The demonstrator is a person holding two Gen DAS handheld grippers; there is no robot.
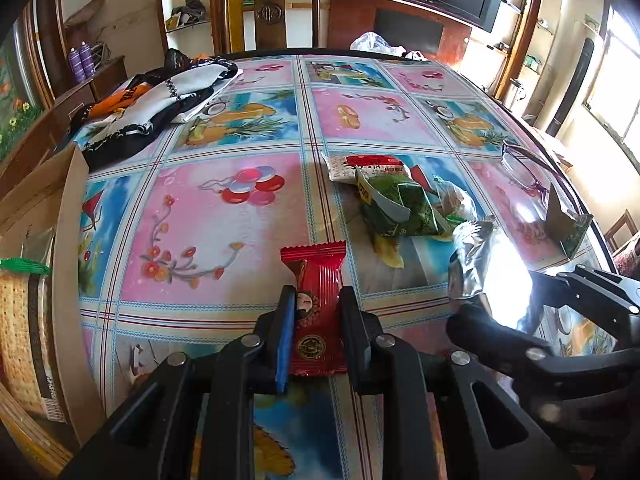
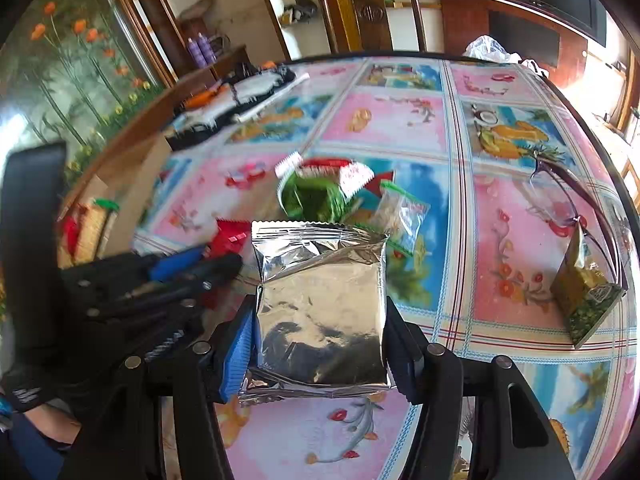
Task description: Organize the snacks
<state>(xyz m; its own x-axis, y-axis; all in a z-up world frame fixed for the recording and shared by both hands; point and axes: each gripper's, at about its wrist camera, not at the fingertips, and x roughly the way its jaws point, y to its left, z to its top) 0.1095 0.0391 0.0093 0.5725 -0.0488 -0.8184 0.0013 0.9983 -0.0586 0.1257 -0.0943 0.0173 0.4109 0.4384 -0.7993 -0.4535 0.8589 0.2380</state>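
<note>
Here left tongs (image 1: 316,312) pinch red packet (image 1: 314,280) | right tongs (image 2: 320,344) clamp foil pouch (image 2: 320,308)

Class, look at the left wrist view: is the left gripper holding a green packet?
No. The left gripper is shut on a red snack packet.

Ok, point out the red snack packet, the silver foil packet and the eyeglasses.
red snack packet (image 1: 314,276): left wrist view, on its red wrapper above the claw.
silver foil packet (image 2: 322,304): right wrist view, middle of its foil face.
eyeglasses (image 1: 520,168): left wrist view, on the near lens.
</note>
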